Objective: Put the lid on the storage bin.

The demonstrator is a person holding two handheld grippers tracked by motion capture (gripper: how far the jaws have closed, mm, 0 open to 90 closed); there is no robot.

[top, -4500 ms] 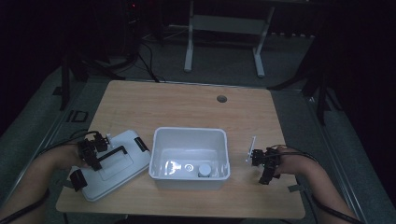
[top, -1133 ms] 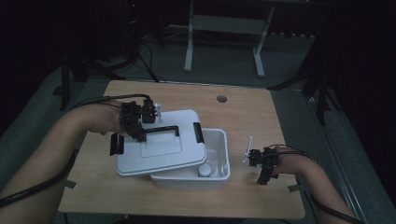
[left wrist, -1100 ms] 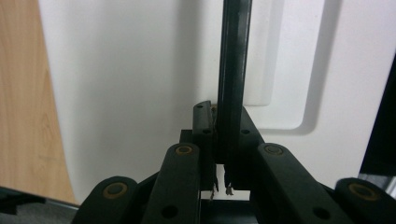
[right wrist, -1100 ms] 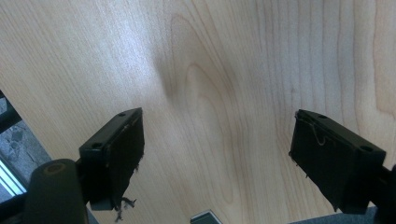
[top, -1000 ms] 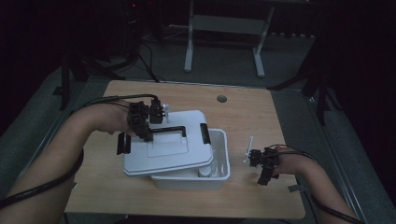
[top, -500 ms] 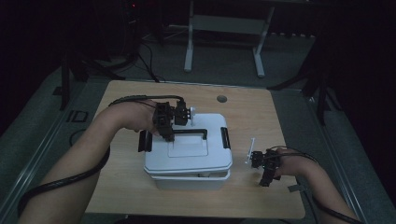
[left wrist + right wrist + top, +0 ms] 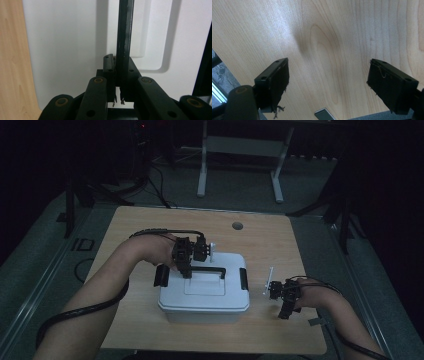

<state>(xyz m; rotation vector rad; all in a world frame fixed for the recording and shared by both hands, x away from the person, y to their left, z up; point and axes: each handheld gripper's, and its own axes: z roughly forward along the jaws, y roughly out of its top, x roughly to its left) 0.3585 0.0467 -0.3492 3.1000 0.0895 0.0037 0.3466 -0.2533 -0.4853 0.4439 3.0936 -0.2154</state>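
A white plastic box stands in the middle of the wooden table, with its white lid lying on top of it. The lid has a black handle and black side clasps. My left gripper is shut on the left end of that handle; in the left gripper view the black handle bar runs up from between the closed jaws over the white lid. My right gripper rests to the right of the box, open, with bare wood between its fingers.
The table has a round cable hole at the back. Its front edge shows just under the right gripper, with a small grey tag there. A metal stand sits on the dark floor behind. Cables trail from both grippers.
My left gripper has carried the lid from the left side of the table to the right and down onto the box, which it now covers squarely. The right gripper has not moved.
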